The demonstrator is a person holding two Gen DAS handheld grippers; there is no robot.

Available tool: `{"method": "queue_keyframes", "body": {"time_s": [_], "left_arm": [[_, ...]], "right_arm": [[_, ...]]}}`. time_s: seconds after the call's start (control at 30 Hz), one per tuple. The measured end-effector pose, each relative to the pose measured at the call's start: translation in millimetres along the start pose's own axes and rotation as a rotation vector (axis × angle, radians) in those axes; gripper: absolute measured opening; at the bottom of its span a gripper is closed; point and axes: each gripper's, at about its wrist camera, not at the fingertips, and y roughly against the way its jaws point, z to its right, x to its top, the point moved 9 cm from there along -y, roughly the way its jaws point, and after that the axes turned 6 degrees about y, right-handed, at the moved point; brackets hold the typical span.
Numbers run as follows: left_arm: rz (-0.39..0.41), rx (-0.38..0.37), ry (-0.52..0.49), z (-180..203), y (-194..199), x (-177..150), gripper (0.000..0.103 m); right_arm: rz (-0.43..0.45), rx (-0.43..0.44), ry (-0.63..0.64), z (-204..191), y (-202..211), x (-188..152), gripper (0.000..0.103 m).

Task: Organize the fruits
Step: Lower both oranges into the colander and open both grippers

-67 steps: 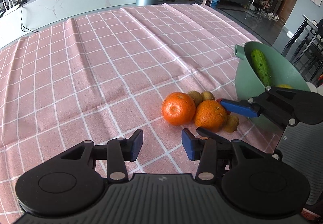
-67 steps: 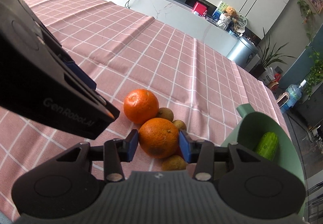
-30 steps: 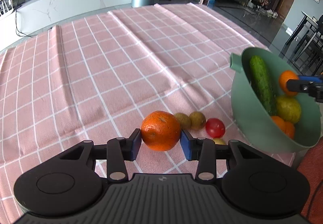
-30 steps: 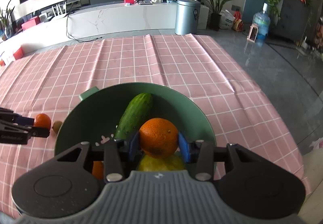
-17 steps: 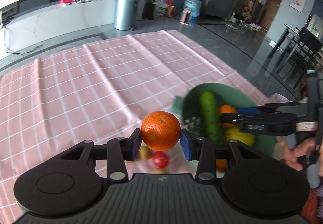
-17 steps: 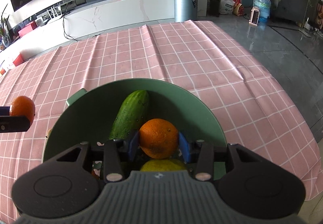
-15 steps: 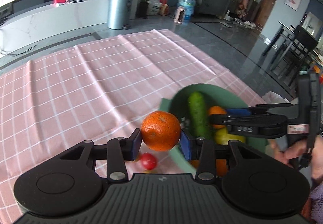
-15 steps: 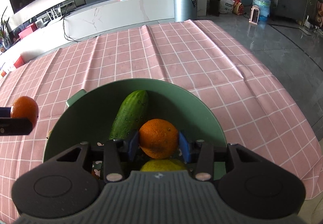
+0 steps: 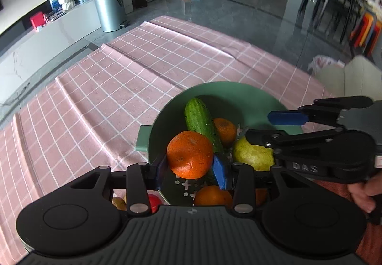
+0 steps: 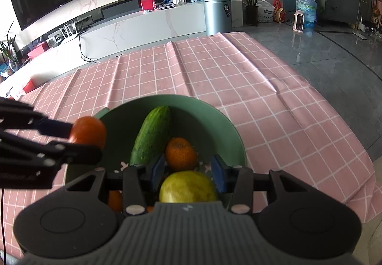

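My left gripper (image 9: 190, 165) is shut on an orange (image 9: 189, 154) and holds it over the near left rim of the green bowl (image 9: 253, 92). The bowl holds a cucumber (image 9: 199, 118), a yellow pear (image 9: 253, 154) and other oranges (image 9: 224, 130). In the right wrist view the left gripper's orange (image 10: 87, 132) hangs at the bowl's left rim (image 10: 229, 126). My right gripper (image 10: 188, 170) is open above the bowl, and the orange (image 10: 180, 153) it held lies loose in the bowl beside the cucumber (image 10: 151, 135) and the pear (image 10: 188, 187).
A red tomato (image 9: 154, 201) and a small brown fruit (image 9: 118, 203) lie on the pink checked tablecloth (image 9: 95, 98) just left of the bowl, partly hidden by my left gripper. The table edge runs behind the bowl, with grey floor beyond.
My right gripper has opened and let its orange drop into the bowl. My left gripper has carried its orange rightward over the bowl's rim.
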Motion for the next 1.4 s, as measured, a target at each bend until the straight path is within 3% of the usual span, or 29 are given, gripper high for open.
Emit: {"method": "queue_keyframes", "body": {"time_s": [0.33,0.67,0.87,0.97,1.1,1.4], "left_arm": [[-0.133,0.09,-0.134,13,-33,-5,0.047],[-0.188,0.14,-0.131,7,-47,-11,0.047],[-0.187,0.143,-0.13,7,-49,-11,0.047],[-0.188,0.151,-0.138,6,-49,-12,0.052],[-0.186,0.118,-0.121,7,-45,-14,0.053],[-0.081,0.077,-0.076,6,-13,-5,0.054]], "right_arm": [[0.01,0.036,-0.062,8,2,-10,0.041],[0.01,0.04,-0.053,8,-1,-10,0.045],[0.009,0.037,-0.049,8,-2,-10,0.045],[0.009,0.033,-0.044,7,-1,-10,0.045],[0.015,0.019,-0.03,6,1,-9,0.05],[0.038,-0.004,-0.016,4,13,-8,0.052]]}}
